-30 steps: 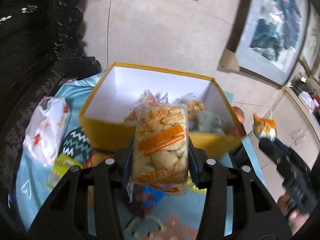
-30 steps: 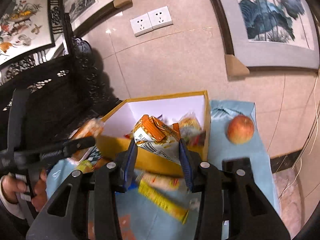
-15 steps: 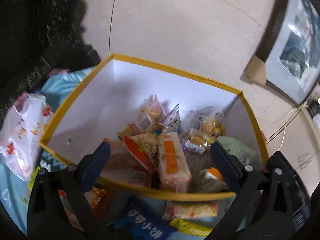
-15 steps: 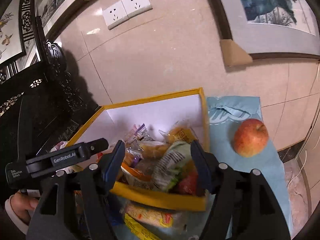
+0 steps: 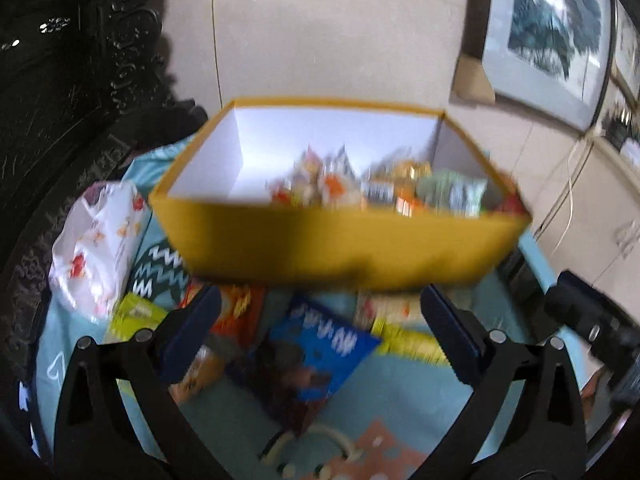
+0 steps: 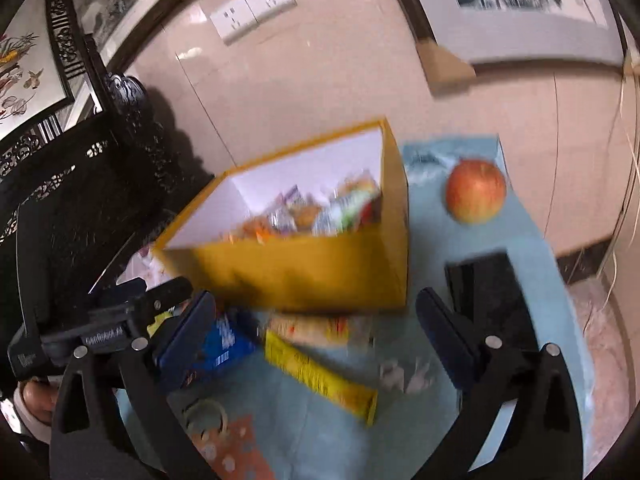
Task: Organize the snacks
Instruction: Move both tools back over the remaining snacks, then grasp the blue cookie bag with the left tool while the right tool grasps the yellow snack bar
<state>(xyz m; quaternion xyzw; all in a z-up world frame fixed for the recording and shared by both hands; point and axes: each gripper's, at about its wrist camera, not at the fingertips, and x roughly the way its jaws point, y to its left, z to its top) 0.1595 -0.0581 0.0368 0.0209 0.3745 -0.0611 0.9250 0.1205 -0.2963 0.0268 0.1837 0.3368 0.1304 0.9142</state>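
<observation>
A yellow box (image 5: 344,248) with white inner walls holds several snack packets (image 5: 384,192); it also shows in the right wrist view (image 6: 320,276). My left gripper (image 5: 320,332) is open and empty, in front of the box above a blue snack bag (image 5: 320,344). My right gripper (image 6: 316,336) is open and empty, in front of the box above a yellow bar packet (image 6: 320,376) and a pale wrapped snack (image 6: 316,326). The left gripper's body (image 6: 100,332) shows at left in the right wrist view.
A white printed bag (image 5: 96,248), a green packet (image 5: 132,316) and an orange packet (image 5: 236,308) lie on the teal cloth (image 5: 400,412) left of the box. An apple (image 6: 476,190) and a black flat object (image 6: 492,304) sit to its right. A dark carved chair (image 6: 80,184) stands behind.
Both grippers dropped their snacks into the box and opened. They have since pulled back and down, so the box front and the loose snacks on the cloth now show.
</observation>
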